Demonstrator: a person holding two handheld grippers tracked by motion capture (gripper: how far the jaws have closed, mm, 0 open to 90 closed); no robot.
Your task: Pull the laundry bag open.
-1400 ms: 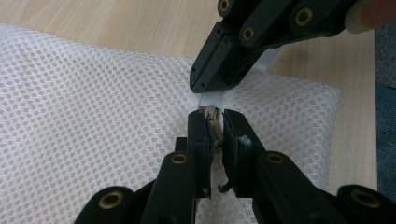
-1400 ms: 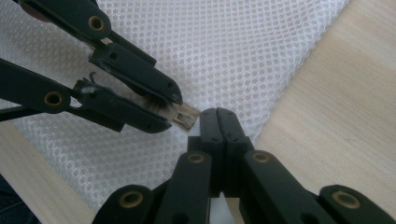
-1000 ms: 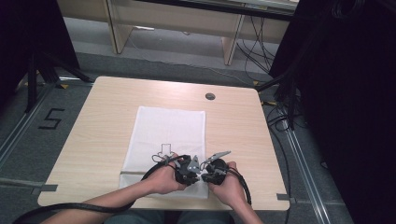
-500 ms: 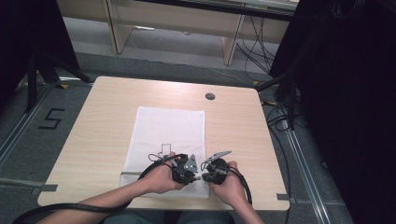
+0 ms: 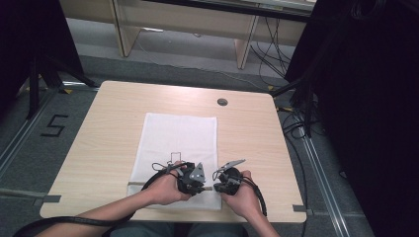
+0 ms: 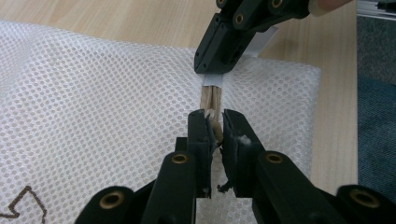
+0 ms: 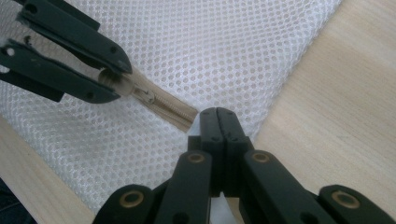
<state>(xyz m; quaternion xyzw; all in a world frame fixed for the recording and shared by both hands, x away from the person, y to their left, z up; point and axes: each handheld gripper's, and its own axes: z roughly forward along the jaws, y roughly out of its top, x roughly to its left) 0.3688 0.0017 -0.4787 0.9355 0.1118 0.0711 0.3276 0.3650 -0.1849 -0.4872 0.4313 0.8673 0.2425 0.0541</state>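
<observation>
Nothing much has shifted since the earlier high views: both your hands sit at the near edge of the tabletop (image 5: 118,106), over the near end of the white mesh bag (image 5: 180,143), with only a slight settling of the left one. Your left claw (image 6: 214,122) is clenched on the beige zipper tape (image 6: 211,100), pinching it close to the metal slider (image 7: 148,96), which the right gripper view shows just clear of the left jaws. Your right claw (image 7: 218,113) is clenched too, jaws pressed flat together, tips at the end of that same zipper strip; in the left gripper view it appears to grip a small pale tab (image 6: 214,80) at the zipper's end, though whether the pads truly bite on it or only meet beside it you cannot tell from these views. The two claws face each other along the zipper line, near together, with a short stretch of tape taut between them. That layout reads as bracing: one claw anchors the zipper's end so the fabric cannot bunch, while the other takes the pull, likely to run the slider along. The bag lies flat, long side running near to far, its near end under your claws and its far end towards the dark round grommet (image 5: 222,101) in the tabletop. A black outline mark (image 5: 175,157) sits on the mesh just beyond your left hand (image 5: 165,187). Keep the tape in tension and level, since soft mesh will ruck up if the anchor slips.
</observation>
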